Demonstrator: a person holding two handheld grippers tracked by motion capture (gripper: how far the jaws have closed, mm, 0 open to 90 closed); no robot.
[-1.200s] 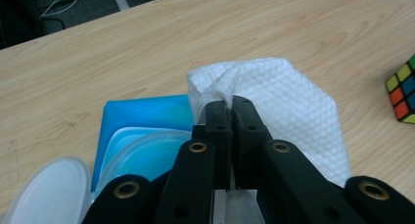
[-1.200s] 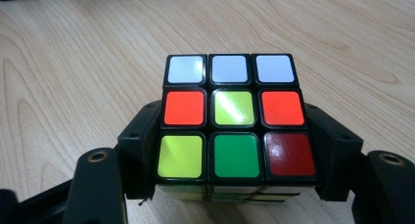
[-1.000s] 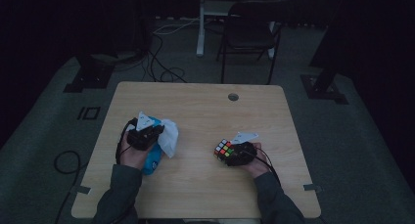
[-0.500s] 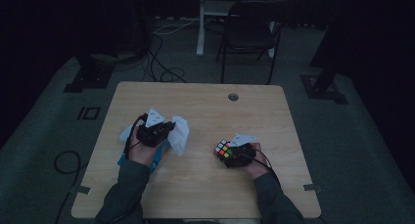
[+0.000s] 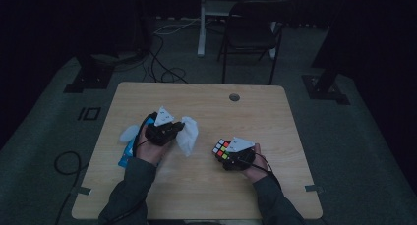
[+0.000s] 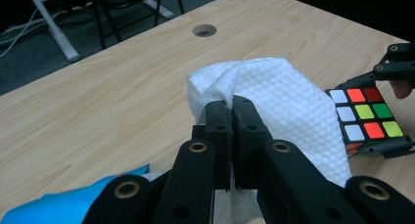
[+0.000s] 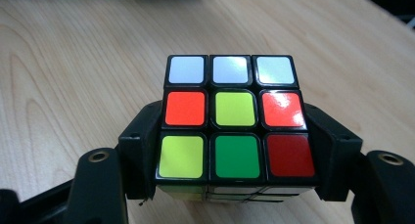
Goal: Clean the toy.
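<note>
My left gripper (image 6: 230, 104) pinches the soft, limp wipe (image 6: 288, 106) at centre frame, while my right gripper (image 7: 235, 180) clamps the rigid, slick-faced cube (image 7: 234, 121) by opposite sides.

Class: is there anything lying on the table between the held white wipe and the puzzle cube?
Nothing visible: only bare table lies between the wipe in the left gripper and the cube clamped by the right gripper.

My high view is dim and murky; both gripper views are brighter, with glare on the cube (image 7: 234, 121) stickers.
</note>
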